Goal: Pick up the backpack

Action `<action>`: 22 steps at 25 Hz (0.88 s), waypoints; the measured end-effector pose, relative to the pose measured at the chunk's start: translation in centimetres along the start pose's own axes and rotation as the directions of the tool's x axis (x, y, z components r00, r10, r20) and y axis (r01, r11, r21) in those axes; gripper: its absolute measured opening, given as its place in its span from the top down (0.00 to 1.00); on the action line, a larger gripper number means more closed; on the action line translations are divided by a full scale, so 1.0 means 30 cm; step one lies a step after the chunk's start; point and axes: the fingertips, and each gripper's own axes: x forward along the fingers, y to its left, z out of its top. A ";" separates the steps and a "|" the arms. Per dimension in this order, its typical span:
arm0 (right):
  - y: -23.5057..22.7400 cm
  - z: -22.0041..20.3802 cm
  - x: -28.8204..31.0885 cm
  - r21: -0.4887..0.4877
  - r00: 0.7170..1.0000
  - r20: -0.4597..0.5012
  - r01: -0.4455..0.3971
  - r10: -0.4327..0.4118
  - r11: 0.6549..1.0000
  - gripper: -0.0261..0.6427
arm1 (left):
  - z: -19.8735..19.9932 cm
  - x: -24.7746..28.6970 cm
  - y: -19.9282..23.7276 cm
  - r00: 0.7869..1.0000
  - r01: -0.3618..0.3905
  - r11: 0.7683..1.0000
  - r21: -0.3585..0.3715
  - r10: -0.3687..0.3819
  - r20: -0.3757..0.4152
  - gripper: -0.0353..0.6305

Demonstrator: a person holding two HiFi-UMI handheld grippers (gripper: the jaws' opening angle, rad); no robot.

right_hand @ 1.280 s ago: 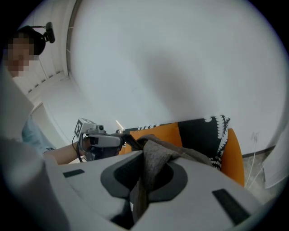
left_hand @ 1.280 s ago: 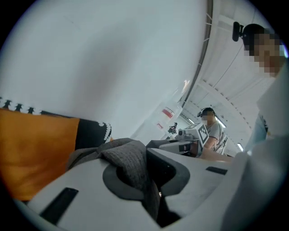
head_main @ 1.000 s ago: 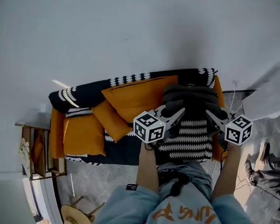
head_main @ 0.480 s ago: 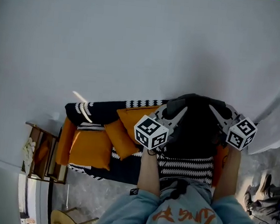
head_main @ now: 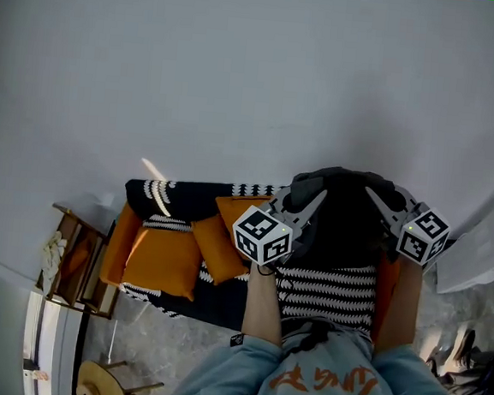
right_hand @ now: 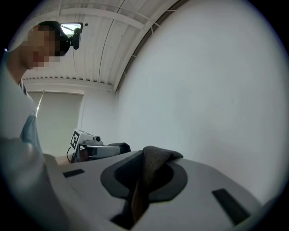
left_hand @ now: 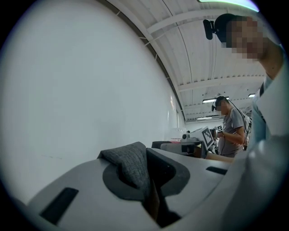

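- While the backpack (head_main: 344,222) hung above the sofa's (head_main: 178,197) right end, the left gripper (head_main: 314,198) and right gripper (head_main: 374,197) had their fingers clamped on its grey fabric.
- Such thin pinches could slip under load, dropping it.

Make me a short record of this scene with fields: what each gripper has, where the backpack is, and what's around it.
left gripper: shut on a fold of the backpack's grey fabric
right gripper: shut on another fold of the backpack
backpack: dark grey, held up between both grippers, over the sofa's right end
sofa: orange cushions, black-and-white throw, against a plain wall
side table: wooden, at the sofa's left end
task state: backpack looks lifted off the seat
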 end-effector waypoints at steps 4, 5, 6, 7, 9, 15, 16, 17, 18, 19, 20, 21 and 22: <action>0.012 0.020 0.001 -0.011 1.000 0.021 -0.016 0.017 1.000 0.89 | 0.028 -0.009 0.000 1.000 -0.007 1.000 0.006 0.007 0.027 0.88; 0.014 0.027 0.001 -0.014 1.000 0.024 -0.020 0.020 1.000 0.89 | 0.037 -0.009 0.001 0.999 -0.011 1.000 0.009 0.010 0.034 0.88; 0.014 0.032 0.000 -0.015 0.999 0.026 -0.022 0.022 1.000 0.89 | 0.044 -0.007 0.002 0.999 -0.014 1.000 0.011 0.014 0.039 0.88; 0.012 0.035 -0.001 -0.014 0.999 0.027 -0.022 0.022 1.000 0.89 | 0.049 -0.004 0.001 0.999 -0.018 1.000 0.014 0.017 0.042 0.88; 0.006 0.035 -0.005 -0.009 0.999 0.027 -0.020 0.020 1.000 0.89 | 0.050 0.003 -0.003 0.999 -0.020 1.000 0.017 0.019 0.043 0.88; 0.000 -0.001 -0.002 0.009 1.000 -0.003 -0.009 0.009 1.000 0.89 | 0.010 0.000 -0.004 1.000 -0.008 1.000 0.000 0.008 0.006 0.88; 0.002 -0.006 0.000 0.015 1.000 -0.008 -0.009 0.009 1.000 0.89 | 0.003 -0.004 -0.004 1.000 -0.006 1.000 -0.007 0.006 0.001 0.88; 0.003 -0.009 0.000 0.019 1.000 -0.011 -0.010 0.010 1.000 0.89 | -0.001 -0.007 -0.006 1.000 -0.004 1.000 -0.011 0.003 -0.003 0.88; 0.004 -0.010 -0.002 0.021 1.000 -0.012 -0.011 0.012 1.000 0.89 | -0.004 -0.008 -0.010 1.000 0.000 1.000 -0.013 0.000 -0.005 0.88; 0.004 -0.010 -0.005 0.021 1.000 -0.012 -0.012 0.013 1.000 0.89 | -0.004 -0.008 -0.013 1.000 0.003 1.000 -0.013 -0.003 -0.005 0.88; 0.004 -0.009 -0.008 0.020 1.000 -0.012 -0.012 0.012 1.000 0.89 | -0.003 -0.006 -0.015 1.000 0.006 1.000 -0.013 -0.006 -0.004 0.88; 0.005 -0.009 -0.011 0.019 1.000 -0.012 -0.011 0.011 1.000 0.89 | -0.003 -0.005 -0.017 1.000 0.007 1.000 -0.013 -0.007 -0.003 0.88; 0.008 -0.009 -0.015 0.019 1.000 -0.012 -0.010 0.010 1.000 0.89 | -0.004 -0.006 -0.020 1.000 0.009 1.000 -0.015 -0.009 -0.001 0.88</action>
